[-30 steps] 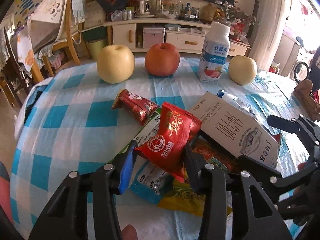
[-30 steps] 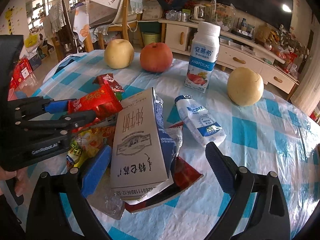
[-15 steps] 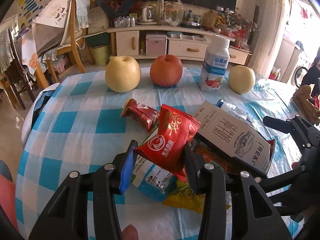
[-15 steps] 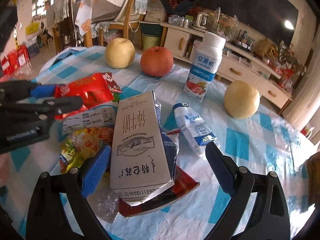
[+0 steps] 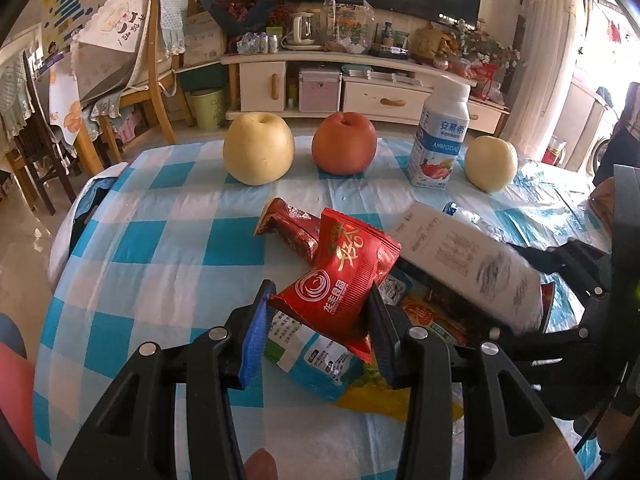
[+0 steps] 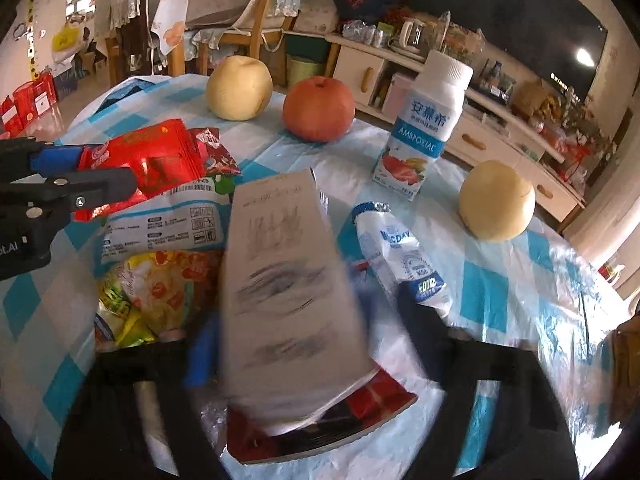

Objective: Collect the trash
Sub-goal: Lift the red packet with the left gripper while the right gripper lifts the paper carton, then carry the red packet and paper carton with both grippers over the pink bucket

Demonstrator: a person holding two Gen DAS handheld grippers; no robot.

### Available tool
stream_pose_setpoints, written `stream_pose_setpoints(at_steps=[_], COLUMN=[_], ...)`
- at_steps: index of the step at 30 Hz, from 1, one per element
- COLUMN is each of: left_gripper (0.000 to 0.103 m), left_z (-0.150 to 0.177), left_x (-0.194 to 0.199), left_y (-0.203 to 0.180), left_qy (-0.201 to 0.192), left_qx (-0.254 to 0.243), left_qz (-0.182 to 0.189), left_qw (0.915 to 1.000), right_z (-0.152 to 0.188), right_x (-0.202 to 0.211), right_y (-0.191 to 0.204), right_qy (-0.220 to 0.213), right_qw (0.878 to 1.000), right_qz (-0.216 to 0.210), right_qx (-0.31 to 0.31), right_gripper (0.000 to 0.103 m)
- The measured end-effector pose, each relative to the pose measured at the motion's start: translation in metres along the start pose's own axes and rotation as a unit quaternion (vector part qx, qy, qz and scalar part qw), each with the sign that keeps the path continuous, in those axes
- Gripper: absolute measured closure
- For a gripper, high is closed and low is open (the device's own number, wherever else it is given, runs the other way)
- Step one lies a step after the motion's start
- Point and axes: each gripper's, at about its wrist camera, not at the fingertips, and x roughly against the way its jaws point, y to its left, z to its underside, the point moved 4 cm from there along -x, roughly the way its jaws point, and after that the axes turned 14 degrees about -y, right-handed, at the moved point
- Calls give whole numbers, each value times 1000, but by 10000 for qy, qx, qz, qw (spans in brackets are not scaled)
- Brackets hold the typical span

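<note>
My left gripper (image 5: 320, 292) is shut on a red snack packet (image 5: 344, 276) and holds it just above the trash pile on the checked tablecloth (image 5: 168, 240). From the right wrist view that packet (image 6: 148, 160) and the left gripper (image 6: 80, 176) sit at the left. My right gripper (image 6: 310, 316) is closing on a white milk carton (image 6: 288, 280). The carton lies between the jaws, blurred, with the pads against its sides. Loose around it are a dark red wrapper (image 5: 292, 224), a white-blue packet (image 6: 160, 224), a yellow packet (image 6: 160, 292) and a white pouch (image 6: 400, 248).
Along the far side of the table stand a yellow pear (image 5: 258, 148), a red apple (image 5: 344, 142), a yogurt bottle (image 5: 438, 136) and a second pear (image 5: 490, 162). The round table's edge (image 5: 60, 248) drops off at the left. A wooden chair (image 5: 156, 72) stands beyond.
The right jaws have drawn in from wide open onto the milk carton, which now looks blurred and shifted. The left gripper still holds the red packet in about the same spot.
</note>
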Motion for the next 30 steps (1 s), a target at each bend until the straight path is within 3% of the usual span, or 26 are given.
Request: stream_pose_setpoints(at_steps=[18, 30], left_gripper=[57, 57], left_z=[-2, -3], left_x=[2, 4], left_y=[6, 8], left_qy=[-48, -65], left_qx=[-3, -11], left_qz=[-51, -64], left_qw=[10000, 10000], right_z=[-12, -19], right_x=[21, 34], right_y=[-7, -7], right_qy=[-312, -533], right_qw=[9969, 9949], right_qz=[-404, -497], right_qx=[-606, -695], right_gripper=[42, 43])
